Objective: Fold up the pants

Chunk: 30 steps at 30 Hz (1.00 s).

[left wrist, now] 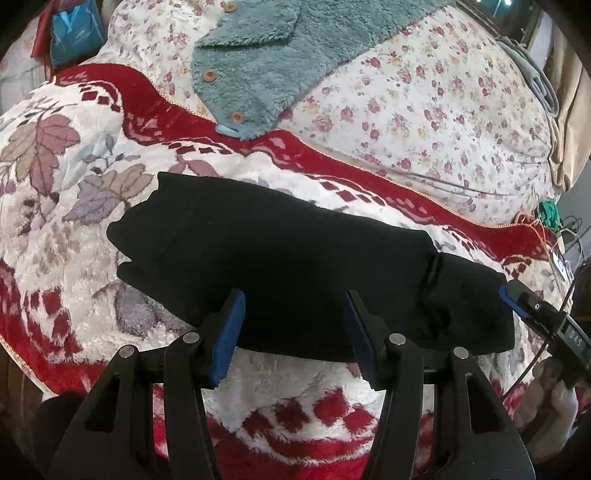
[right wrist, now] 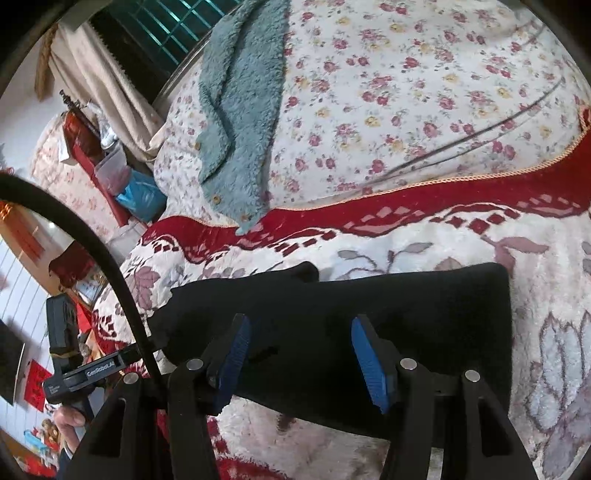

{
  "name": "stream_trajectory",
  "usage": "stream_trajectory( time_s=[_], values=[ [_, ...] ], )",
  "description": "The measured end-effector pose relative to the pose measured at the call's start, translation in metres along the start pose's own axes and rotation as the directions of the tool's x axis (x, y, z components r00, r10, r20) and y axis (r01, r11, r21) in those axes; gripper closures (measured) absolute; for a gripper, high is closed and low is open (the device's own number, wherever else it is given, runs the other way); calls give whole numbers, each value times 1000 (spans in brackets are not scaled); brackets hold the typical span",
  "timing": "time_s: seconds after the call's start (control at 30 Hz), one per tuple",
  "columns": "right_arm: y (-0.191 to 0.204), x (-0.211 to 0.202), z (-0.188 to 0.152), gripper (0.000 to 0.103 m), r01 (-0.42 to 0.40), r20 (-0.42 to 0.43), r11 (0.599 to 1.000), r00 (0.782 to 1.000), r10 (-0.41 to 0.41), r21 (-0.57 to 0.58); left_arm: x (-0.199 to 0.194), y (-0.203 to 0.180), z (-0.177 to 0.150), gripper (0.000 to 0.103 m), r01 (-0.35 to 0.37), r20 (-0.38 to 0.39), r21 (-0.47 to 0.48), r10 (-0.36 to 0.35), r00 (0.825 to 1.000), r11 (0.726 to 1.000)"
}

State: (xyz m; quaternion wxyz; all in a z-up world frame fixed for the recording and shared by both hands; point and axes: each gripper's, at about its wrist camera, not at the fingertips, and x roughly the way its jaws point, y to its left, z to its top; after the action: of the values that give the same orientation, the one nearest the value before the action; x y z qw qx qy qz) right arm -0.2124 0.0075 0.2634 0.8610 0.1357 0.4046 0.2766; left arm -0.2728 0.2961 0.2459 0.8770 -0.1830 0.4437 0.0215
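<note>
Black pants [left wrist: 288, 266] lie folded in a long bundle on a red-and-white plush blanket [left wrist: 55, 221]. My left gripper [left wrist: 295, 306] is open, its blue pads over the near edge of the pants, holding nothing. In the right wrist view the pants [right wrist: 369, 314] lie across the lower middle. My right gripper [right wrist: 299, 332] is open over their near edge and empty. The right gripper also shows in the left wrist view [left wrist: 506, 291] at the pants' right end. The left gripper's body [right wrist: 74, 373] shows at the left of the right wrist view.
A teal fleece garment with wooden buttons [left wrist: 266, 62] lies on the floral bedsheet [left wrist: 424, 110] behind the blanket. A blue bag [left wrist: 74, 33] and clutter sit at the bed's far left. Cables [left wrist: 569, 236] hang at the right edge. A curtain [right wrist: 103, 85] stands beyond the bed.
</note>
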Motion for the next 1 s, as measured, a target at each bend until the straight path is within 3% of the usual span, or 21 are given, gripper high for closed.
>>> stream_trajectory(
  time_s=[0.13, 0.2, 0.43, 0.57, 0.77, 0.9, 1.0],
  values=[
    [10, 9, 1, 45, -27, -15, 999, 1000, 26, -40, -2, 10, -2, 49, 12, -8, -49, -13, 1000, 999],
    [18, 19, 2, 36, -33, -32, 997, 999, 31, -66, -4, 21, -2, 49, 20, -7, -89, -20, 1000, 996],
    [40, 53, 6, 36, -85, -89, 991, 993, 76, -103, -9, 59, -9, 49, 6, -19, -230, -11, 1000, 973],
    [58, 73, 12, 36, -133, -120, 981, 986, 117, -141, -12, 84, -17, 49, 14, -14, -336, -20, 1000, 942],
    [103, 119, 30, 35, -273, -208, 923, 953, 221, -269, -9, 108, -24, 49, 45, -1, -447, -50, 999, 893],
    [133, 153, 37, 33, -297, -285, 873, 939, 193, -387, -2, 113, -25, 46, 96, 21, -489, -98, 995, 867],
    [149, 173, 39, 33, -319, -320, 842, 929, 187, -435, 7, 111, -19, 41, 108, 23, -492, -111, 994, 864]
  ],
)
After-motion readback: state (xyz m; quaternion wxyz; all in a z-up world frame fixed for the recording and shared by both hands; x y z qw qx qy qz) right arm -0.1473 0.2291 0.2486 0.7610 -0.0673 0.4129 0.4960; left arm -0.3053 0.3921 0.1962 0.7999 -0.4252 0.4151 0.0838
